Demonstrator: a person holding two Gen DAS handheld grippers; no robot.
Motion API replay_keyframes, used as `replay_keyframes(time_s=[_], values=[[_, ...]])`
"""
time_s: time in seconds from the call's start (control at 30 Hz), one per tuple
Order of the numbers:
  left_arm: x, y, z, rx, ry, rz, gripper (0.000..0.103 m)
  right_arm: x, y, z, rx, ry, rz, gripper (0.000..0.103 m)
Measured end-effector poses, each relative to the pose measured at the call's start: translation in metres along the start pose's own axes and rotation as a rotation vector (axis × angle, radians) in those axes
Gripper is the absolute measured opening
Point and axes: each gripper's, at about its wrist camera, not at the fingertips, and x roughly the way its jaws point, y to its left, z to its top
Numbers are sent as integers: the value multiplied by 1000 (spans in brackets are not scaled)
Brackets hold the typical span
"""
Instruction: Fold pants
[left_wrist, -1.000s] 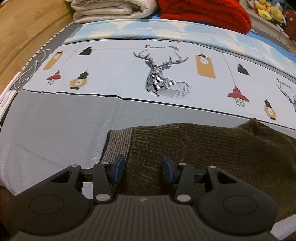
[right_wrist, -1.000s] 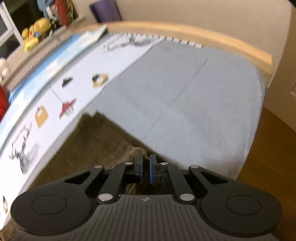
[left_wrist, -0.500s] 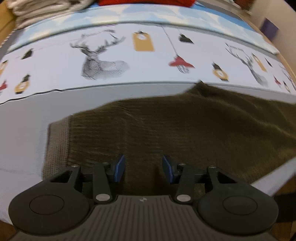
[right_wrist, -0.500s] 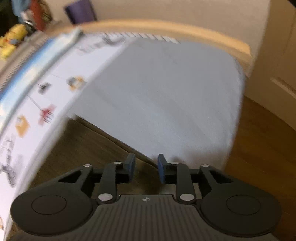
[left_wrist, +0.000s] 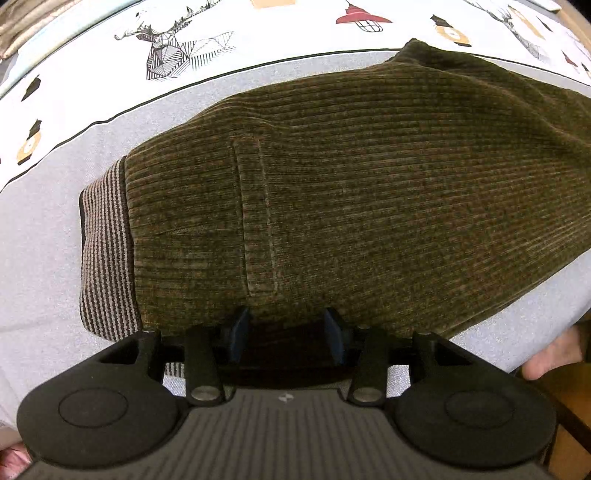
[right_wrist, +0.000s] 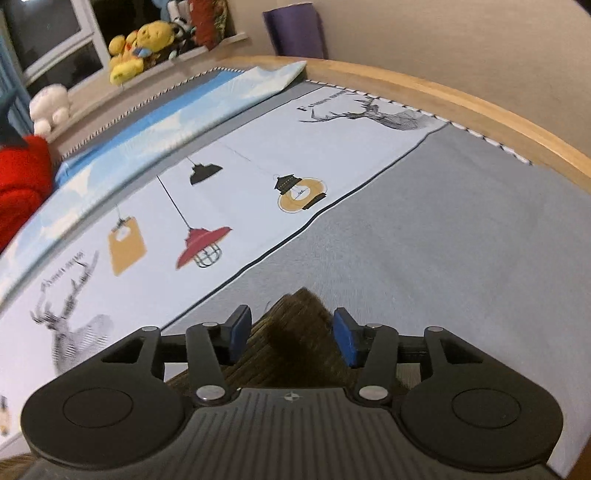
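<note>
Soft indoor light, strong fisheye bend, some blur at the edges

Both views are evenly and fairly dimly lit, with no glare. The left wrist view is sharp on the corduroy pants (left_wrist: 369, 192), and a dark shadow pools between the left tongs (left_wrist: 284, 336). In the right wrist view the bed frame (right_wrist: 480, 110) curves heavily, the printed sheet (right_wrist: 147, 236) smears toward the left edge, and the window (right_wrist: 48, 33) is dark.

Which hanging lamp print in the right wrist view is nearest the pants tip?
The red lamp with the caged bulb. It hangs lowest, closest to the pants; the black lamp and yellow lantern sit farther up the sheet.
</note>
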Motion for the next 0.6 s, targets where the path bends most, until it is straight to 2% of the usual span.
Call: replay_keyframes(time_s=[0.13, 0.2, 0.23, 0.27, 0.33, 0.4, 0.5, 0.57, 0.6], values=[[4, 4, 7, -6, 15, -8, 50, 27, 6, 1, -75, 26, 35, 51], [5, 5, 13, -2, 20, -5, 50, 35, 11, -1, -125, 69, 75, 18], [4, 4, 16, 0, 18, -3, 50, 36, 13, -1, -154, 79, 87, 12], [2, 3, 18, -5, 10, -1, 50, 33, 14, 0, -163, 53, 88, 10], [-4, 4, 26, -28, -23, 2, 50, 28, 4, 8, -93, 1, 45, 9], [-11, 8, 33, -58, -56, -12, 50, 31, -10, 10, 4, 5, -27, 9], [-19, 13, 39, -81, -116, -36, 50, 38, -5, 2, -33, 39, -82, 13], [-24, 15, 39, -96, -148, -50, 50, 32, 9, 4, -101, 11, -163, 33], [-26, 18, 38, -105, -161, -50, 50, 26, 16, 5, -116, -14, -198, 37]])
